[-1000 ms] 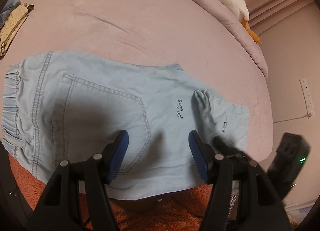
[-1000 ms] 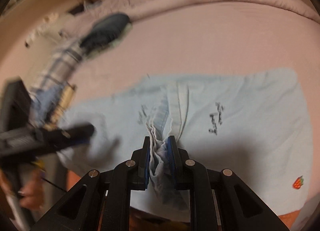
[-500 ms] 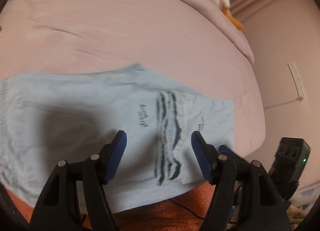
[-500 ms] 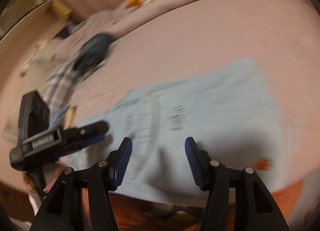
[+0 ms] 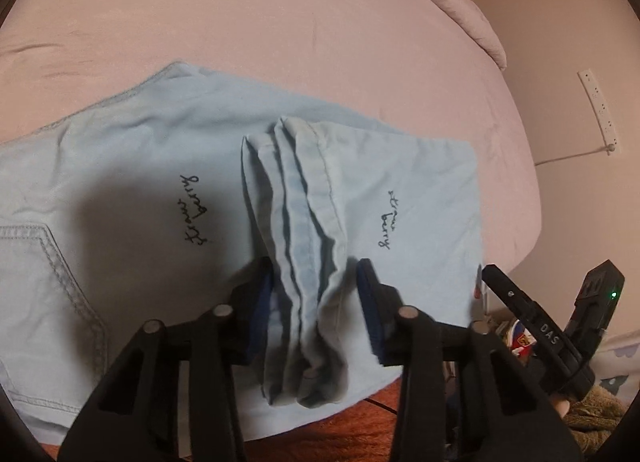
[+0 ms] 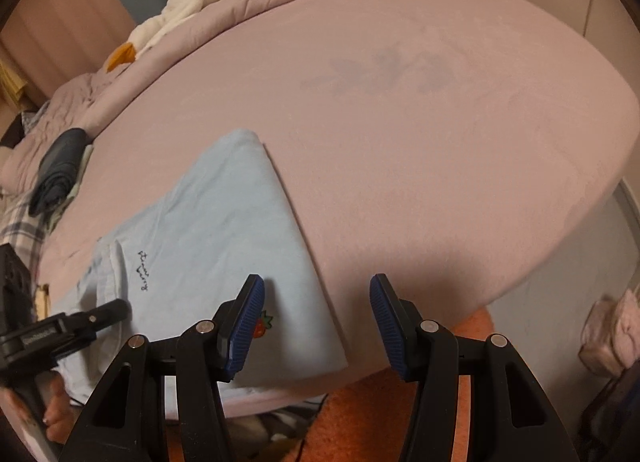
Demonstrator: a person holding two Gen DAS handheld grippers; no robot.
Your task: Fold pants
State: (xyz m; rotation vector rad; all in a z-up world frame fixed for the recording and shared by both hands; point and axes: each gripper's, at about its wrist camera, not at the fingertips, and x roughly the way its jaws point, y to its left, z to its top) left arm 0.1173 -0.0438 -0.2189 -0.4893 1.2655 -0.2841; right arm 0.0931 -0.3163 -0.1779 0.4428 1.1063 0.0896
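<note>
The pants (image 5: 168, 182) lie spread flat on the pink bed (image 5: 280, 22), pale blue thin denim, already doubled over so that the bunched leg hems (image 5: 300, 246) sit in a ridge on top of the seat panel. This cloth looks light and limp, with no stiffness to hold a shape, so I judge that it will sag and slide open unless all the stacked layers are pinched together; the ridge of hems, thick and seamed, is the surest place to take hold. The left gripper (image 5: 316, 314) has its blue pads on either side of that ridge, the hems running straight between the fingers; the jaws stand partly parted, near the cloth on both sides, and whether they are already pressing it I cannot tell. The right gripper (image 6: 316, 326) is released and wide, holding nothing: its left fingertip (image 6: 244, 326) hovers over the folded edge beside the small strawberry patch (image 6: 264, 324), while its other finger hangs over bare sheet past the fold. The pants reach away to the left of those fingers.
</note>
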